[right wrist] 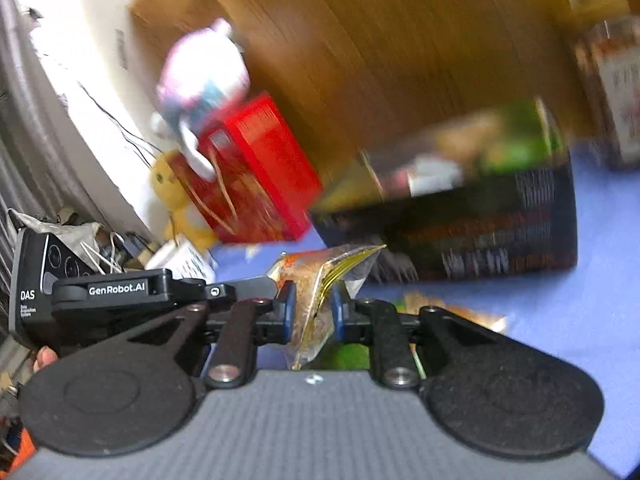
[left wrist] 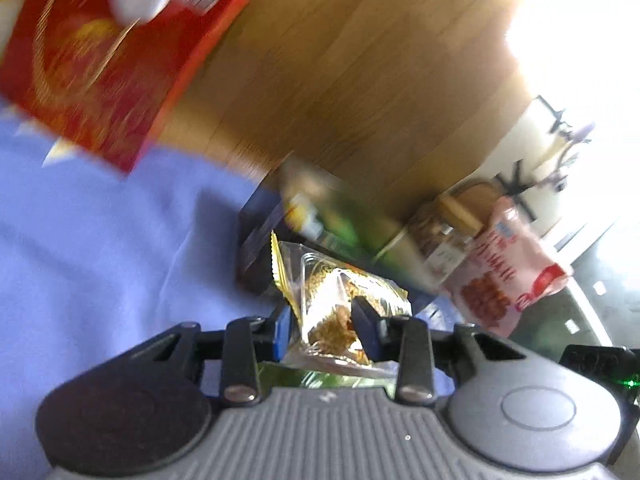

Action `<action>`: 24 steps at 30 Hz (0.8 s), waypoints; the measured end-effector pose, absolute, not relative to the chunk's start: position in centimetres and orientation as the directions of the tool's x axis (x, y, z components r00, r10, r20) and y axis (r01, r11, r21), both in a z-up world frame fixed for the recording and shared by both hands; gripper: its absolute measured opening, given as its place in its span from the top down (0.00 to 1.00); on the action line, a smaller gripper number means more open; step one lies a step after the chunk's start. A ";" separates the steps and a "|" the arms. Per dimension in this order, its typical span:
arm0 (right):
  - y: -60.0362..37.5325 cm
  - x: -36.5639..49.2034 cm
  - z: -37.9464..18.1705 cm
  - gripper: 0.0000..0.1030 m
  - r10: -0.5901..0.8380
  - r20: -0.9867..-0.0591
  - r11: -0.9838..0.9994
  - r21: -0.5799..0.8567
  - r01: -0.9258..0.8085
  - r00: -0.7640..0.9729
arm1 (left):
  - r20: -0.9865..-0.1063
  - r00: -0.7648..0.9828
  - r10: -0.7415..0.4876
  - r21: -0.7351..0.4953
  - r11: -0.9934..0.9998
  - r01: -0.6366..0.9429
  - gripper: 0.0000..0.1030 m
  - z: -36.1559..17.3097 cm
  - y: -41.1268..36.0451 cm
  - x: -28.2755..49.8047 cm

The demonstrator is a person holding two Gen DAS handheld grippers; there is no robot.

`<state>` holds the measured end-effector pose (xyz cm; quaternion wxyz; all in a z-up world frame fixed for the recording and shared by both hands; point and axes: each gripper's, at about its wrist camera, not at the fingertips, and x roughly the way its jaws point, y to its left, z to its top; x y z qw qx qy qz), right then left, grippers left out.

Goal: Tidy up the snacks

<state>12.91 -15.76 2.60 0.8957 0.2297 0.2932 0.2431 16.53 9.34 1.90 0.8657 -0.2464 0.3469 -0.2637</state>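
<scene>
Right wrist: mount (right wrist: 116, 289) reads "GenRobot.AI"; box (right wrist: 480, 224) print blurred, perhaps unreadable.

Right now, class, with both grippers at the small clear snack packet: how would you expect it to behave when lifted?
Probably floppy: the snack packet is thin crinkled film, and it buckles between the right gripper pads. Likely light, since it looks small between the left gripper pads. Possibly slippery, as the film shines.

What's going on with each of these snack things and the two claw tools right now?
Left gripper: clamped on a clear snack packet.
Right gripper: clamped on a crinkled snack packet.
Red box: closed, standing.
Black box: open-topped, holding snacks.
Pink snack bag: sealed, upright.
</scene>
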 end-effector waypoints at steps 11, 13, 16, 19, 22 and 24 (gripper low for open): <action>-20.7 19.7 4.0 0.76 0.377 -0.398 0.879 0.438 -0.188 0.836 | -0.519 0.610 -0.600 -0.501 0.791 0.352 0.69 3.4 -0.4 26.6; -21.1 20.5 3.2 0.70 0.346 -0.422 0.897 0.410 -0.164 0.838 | -0.543 0.609 -0.578 -0.481 0.809 0.339 0.67 2.5 -1.5 27.2; -21.5 20.2 2.9 0.51 0.282 -0.433 0.925 0.360 -0.123 0.856 | -0.528 0.627 -0.572 -0.469 0.813 0.347 0.67 2.8 -1.2 26.5; -22.4 17.8 3.5 0.50 0.276 -0.392 0.919 0.374 -0.123 0.877 | -0.479 0.640 -0.601 -0.483 0.789 0.379 0.67 4.1 0.6 24.0; -23.1 14.1 3.6 0.50 0.337 -0.382 0.894 0.417 -0.165 0.861 | -0.468 0.610 -0.639 -0.506 0.760 0.408 0.67 4.5 2.4 20.4; -22.8 11.4 2.7 0.50 0.391 -0.400 0.879 0.430 -0.207 0.829 | -0.486 0.581 -0.653 -0.505 0.752 0.423 0.67 4.0 3.1 17.9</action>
